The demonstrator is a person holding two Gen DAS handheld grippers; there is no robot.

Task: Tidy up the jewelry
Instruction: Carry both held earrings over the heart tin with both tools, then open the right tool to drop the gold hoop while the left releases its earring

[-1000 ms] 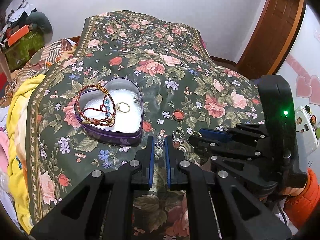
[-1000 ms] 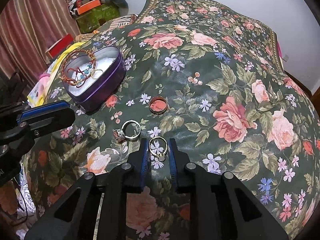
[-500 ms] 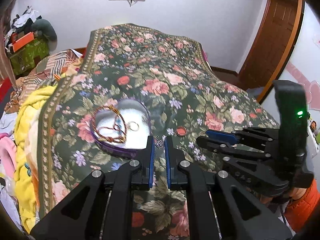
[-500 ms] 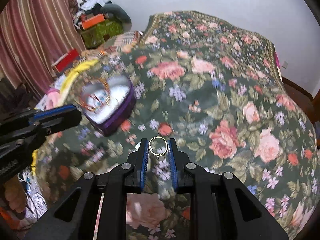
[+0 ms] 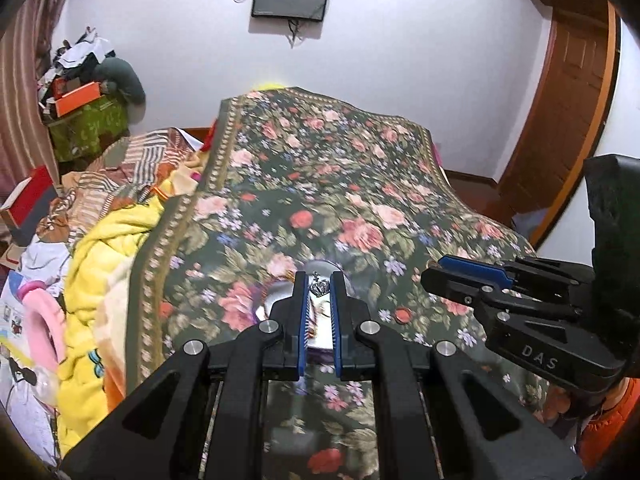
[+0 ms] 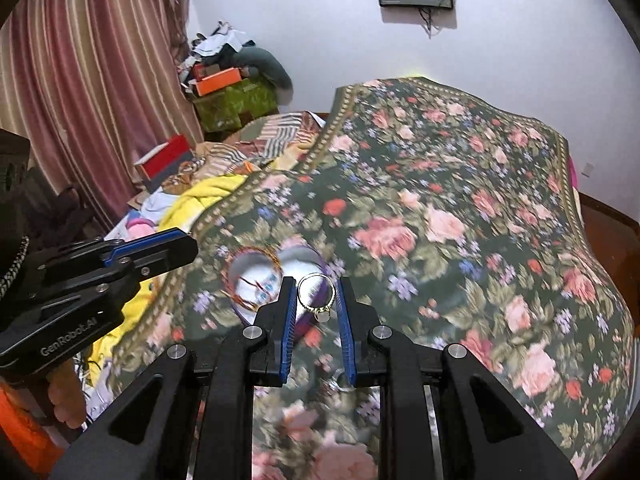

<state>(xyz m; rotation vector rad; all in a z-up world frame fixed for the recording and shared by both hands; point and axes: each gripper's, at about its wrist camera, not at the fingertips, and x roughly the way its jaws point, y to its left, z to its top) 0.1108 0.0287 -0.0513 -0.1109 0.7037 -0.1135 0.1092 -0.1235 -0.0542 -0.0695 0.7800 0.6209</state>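
My left gripper (image 5: 319,278) is shut on a small silver crown-shaped ring (image 5: 319,289) and held above the bed. Behind its fingers lies the heart-shaped purple tin (image 5: 278,303), mostly hidden. In the right wrist view, my right gripper (image 6: 317,288) is shut on a gold ring (image 6: 320,311) with a small stone. That ring hangs over the open tin (image 6: 298,260), which holds a red and gold bracelet (image 6: 250,300). Each gripper shows in the other's view: the right gripper (image 5: 466,276) on the right, the left gripper (image 6: 156,250) on the left.
A floral bedspread (image 5: 360,184) covers the bed. A small orange-red ring (image 5: 402,314) lies on it right of the tin. A yellow blanket (image 5: 104,248) and clutter are heaped on the left. A wooden door (image 5: 560,120) stands at the right.
Both grippers have risen from the bedspread, each carrying its ring. The views have tilted up toward the wall, and the tin now sits right behind the fingertips.
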